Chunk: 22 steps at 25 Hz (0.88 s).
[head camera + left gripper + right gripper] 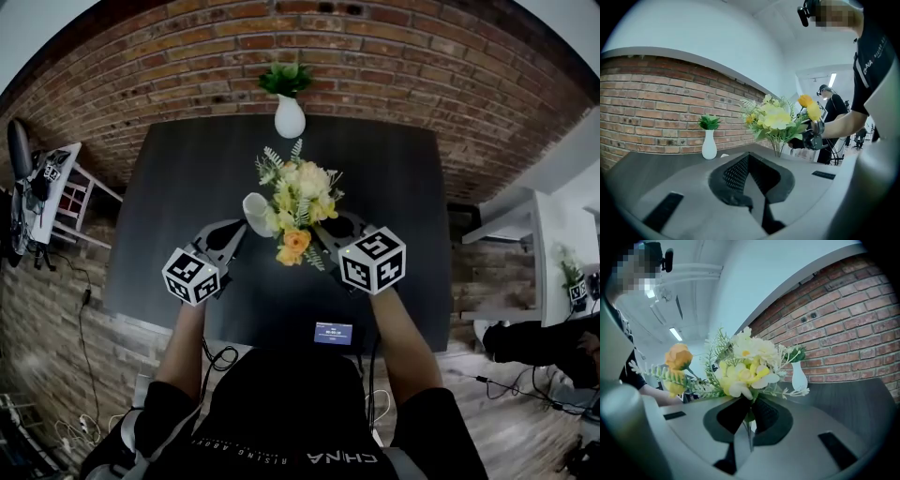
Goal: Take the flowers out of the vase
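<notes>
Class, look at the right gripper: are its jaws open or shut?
Shut on the flowers: the right gripper has its jaws pressed on the stems, blooms just above.

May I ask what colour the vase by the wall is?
The vase is white; the left gripper view shows it best.

Surface: dark rectangular surface, set against a red brick wall.
Far edge: small white ceramic vase of green leaves, upright by the wall.
Centre: bouquet of cream, yellow and orange flowers, with the orange bloom nearest the person.
Left gripper: tip just beside a tilted white vase, which sits left of the bouquet.
Right gripper: tip under the bouquet's right side.
Near edge: small dark device with a blue screen.
</notes>
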{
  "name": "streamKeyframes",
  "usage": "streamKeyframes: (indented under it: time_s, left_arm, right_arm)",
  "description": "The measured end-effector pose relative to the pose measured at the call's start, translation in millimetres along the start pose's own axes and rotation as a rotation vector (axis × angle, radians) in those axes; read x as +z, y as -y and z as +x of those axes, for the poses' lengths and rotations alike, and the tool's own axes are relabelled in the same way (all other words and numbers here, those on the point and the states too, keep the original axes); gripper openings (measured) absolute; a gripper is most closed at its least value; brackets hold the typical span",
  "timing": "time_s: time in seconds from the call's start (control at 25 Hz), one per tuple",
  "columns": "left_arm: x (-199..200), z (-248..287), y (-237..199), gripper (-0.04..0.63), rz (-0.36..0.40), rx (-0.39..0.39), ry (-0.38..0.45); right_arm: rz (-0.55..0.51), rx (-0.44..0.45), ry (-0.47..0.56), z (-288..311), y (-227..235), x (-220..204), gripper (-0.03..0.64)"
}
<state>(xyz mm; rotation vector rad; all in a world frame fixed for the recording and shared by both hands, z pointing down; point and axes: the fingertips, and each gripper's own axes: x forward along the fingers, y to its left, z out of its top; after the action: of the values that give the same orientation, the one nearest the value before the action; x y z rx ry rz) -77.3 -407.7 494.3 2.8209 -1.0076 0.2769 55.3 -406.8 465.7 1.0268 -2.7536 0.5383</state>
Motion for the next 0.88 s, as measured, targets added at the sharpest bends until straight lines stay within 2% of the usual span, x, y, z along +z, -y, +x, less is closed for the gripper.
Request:
streamKeyframes:
  time_s: [0.44, 0.88]
  left_arm:
    - [-9.2, 9.4, 21.4, 0.003, -0.026, 0.033, -0.007]
    - [-12.2, 4.7, 22.3, 0.003, -0.028, 0.043, -0.010]
  right_arm:
    - [0.007, 0.029, -0.017, -12.1, 11.5, -14.7, 0.029]
    - [-0.014, 0.044, -0.020, -3.3, 9.2, -11.8, 0.029]
